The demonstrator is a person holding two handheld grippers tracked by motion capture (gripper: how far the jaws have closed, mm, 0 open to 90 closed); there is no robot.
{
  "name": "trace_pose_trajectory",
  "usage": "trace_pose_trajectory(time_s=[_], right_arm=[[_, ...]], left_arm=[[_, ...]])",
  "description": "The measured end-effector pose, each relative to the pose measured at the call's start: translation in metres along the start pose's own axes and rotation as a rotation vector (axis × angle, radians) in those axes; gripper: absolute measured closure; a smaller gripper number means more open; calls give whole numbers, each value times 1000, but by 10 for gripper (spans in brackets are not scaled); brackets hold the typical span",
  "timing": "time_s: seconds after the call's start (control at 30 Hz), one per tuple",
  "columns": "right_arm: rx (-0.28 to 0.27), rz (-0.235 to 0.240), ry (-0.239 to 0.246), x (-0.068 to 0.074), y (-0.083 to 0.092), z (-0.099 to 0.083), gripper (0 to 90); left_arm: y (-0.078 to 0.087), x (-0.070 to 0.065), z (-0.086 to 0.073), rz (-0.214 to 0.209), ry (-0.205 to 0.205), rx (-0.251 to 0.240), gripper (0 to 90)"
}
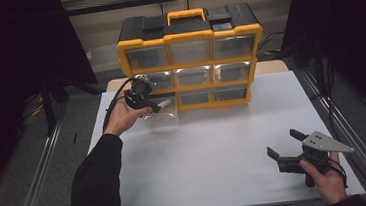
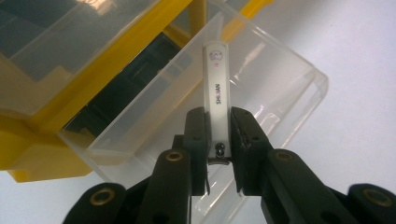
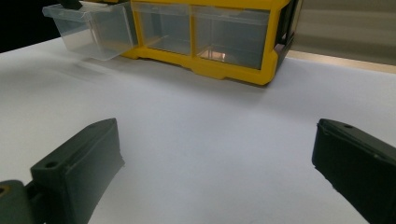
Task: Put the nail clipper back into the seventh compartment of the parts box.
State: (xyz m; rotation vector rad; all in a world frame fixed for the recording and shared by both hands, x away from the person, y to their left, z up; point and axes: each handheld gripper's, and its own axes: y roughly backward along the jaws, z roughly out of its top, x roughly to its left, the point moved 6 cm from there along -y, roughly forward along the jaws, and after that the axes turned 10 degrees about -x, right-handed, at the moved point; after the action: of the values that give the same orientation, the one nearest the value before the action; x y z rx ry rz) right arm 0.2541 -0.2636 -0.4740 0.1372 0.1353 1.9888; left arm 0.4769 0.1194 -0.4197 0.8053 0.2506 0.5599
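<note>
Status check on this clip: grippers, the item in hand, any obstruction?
Left gripper shut on white stick, held over pulled-out clear drawer of yellow organizer. Right gripper open, holding nothing, over white table. Nothing in the way.

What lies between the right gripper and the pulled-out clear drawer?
Only bare white table. In the right gripper view, nothing stands between the right gripper, with its jaws wide apart, and the clear drawer of the yellow organizer.
</note>
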Motion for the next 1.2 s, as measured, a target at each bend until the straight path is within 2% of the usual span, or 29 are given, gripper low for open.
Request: trace_pose_trajectory(time_s=[0.13, 0.17, 0.23, 0.27, 0.3, 0.37, 0.4, 0.43, 0.5, 0.53, 0.6, 0.67, 0.7, 0.73, 0.77, 0.8, 0.83, 0.87, 0.9, 1.0, 1.1, 1.17, 1.2], right_arm=[[1, -3, -5, 0, 0, 0, 12], [1, -3, -5, 0, 0, 0, 12], [0, -3, -4, 0, 0, 0, 12], [0, -3, -4, 0, 0, 0, 12], [1, -3, -4, 0, 0, 0, 12], [0, -3, -5, 0, 0, 0, 12], [1, -3, -6, 0, 1, 0, 12], [1, -3, -6, 0, 1, 0, 12], [1, -3, -6, 0, 1, 0, 12], [0, -4, -5, 0, 1, 0, 12], [1, -3, -5, 0, 1, 0, 12], [1, -3, -4, 0, 1, 0, 12], [1, -4, -5, 0, 1, 0, 12], [0, -4, -4, 0, 1, 0, 12], [1, -4, -4, 0, 1, 0, 12], [1, -3, -4, 0, 0, 0, 12], [1, -3, -4, 0, 0, 0, 12], [1, -3, -4, 0, 0, 0, 12], [1, -3, -4, 0, 0, 0, 12], [0, -3, -4, 0, 1, 0, 12], [1, -2, -3, 0, 0, 0, 12], [0, -1, -1, 0, 0, 0, 12], [0, -2, -1, 0, 0, 0, 12]], left_arm=[[2, 0, 0, 2, -9, 15, 698], [1, 0, 0, 5, -6, 11, 635], [1, 1, 1, 12, 0, -8, 611], [2, 1, 1, 13, 8, -19, 595], [1, 0, 2, 26, 38, -44, 573], [3, 2, 2, 27, 31, -49, 525], [4, 1, 2, 31, 50, -58, 512], [5, 2, 3, 36, 36, -60, 486], [7, 2, 3, 42, 35, -70, 432], [8, 1, 3, 45, 53, -81, 409], [8, 2, 3, 70, 50, -87, 310], [8, 0, 5, 95, 61, -114, 265], [9, 0, 4, 108, 50, -120, 232], [11, 0, 5, 100, 33, -110, 204], [10, -2, 6, 115, 70, -145, 188], [10, -2, 6, 120, 51, -158, 158], [11, -3, 7, 124, 55, -169, 135], [13, -2, 7, 117, 25, -163, 133], [13, -3, 7, 134, 27, -190, 122], [15, -3, 5, 150, 24, -231, 88], [19, -4, 4, 154, 60, -262, 59], [22, -7, 5, 136, 108, -318, 58], [23, -8, 6, 131, 112, -332, 53]])
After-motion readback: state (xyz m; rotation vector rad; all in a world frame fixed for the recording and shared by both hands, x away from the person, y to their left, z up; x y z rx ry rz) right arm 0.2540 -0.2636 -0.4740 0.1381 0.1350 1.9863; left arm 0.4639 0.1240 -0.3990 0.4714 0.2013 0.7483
